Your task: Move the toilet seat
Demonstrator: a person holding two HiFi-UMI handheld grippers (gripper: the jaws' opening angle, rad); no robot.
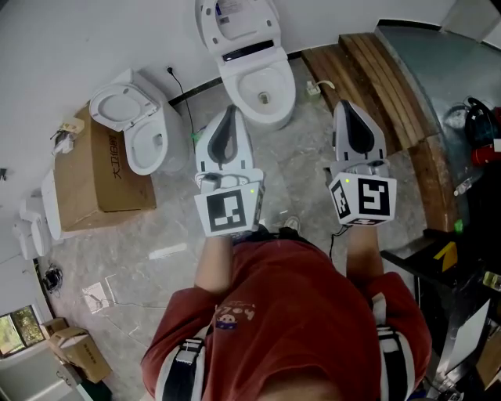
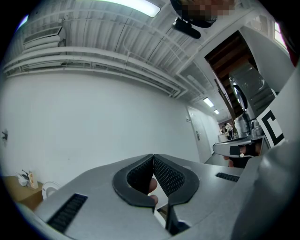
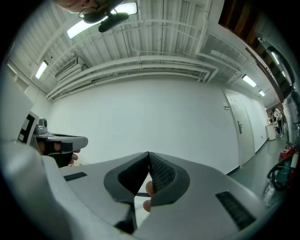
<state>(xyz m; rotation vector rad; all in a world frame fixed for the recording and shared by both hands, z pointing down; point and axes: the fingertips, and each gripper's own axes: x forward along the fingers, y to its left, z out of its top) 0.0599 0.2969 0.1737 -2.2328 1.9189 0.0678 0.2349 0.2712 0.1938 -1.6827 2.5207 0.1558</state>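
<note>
- The left gripper is held clenched: its jaws are met tip to tip and nothing is gripped.
- The right gripper is clenched in the same way and is likewise empty.
- Both are pointed forward, side by side and well apart. Past the jaws in both gripper views only a white wall is seen.
- The toilet lies ahead of and below both grippers, in line with the gap between them. It is nearer the left one.
- The seat is seen lying down on the bowl, with the lid stood up behind it.
- The seat's long axis runs straight away from the grippers, in line with the jaws. The free front edge is at the near end and the hinge at the far end.
- A downward reach from the left gripper is judged the shorter.
- A second toilet stands out to the left, touching a box.
- Dark characters are printed on the box and a blue label is stuck on the lid. Neither can be read.
</note>
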